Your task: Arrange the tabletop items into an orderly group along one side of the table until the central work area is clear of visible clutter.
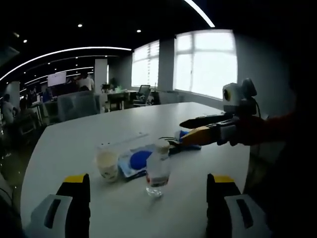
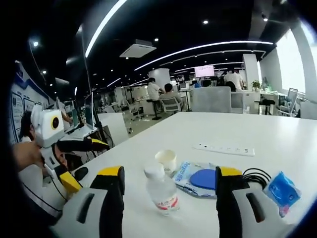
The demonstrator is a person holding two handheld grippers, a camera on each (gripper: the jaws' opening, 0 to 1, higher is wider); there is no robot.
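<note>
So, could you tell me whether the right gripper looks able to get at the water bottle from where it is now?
Probably yes: the water bottle stands upright between the open right gripper's jaws, with nothing in front of it.

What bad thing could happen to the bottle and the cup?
The bottle stands upright between the right gripper's open jaws; an off-centre squeeze could topple it. The cup sits close behind it, so a shove might knock it over too. In the left gripper view, the right gripper reaches in near the blue packet and could push it.
</note>
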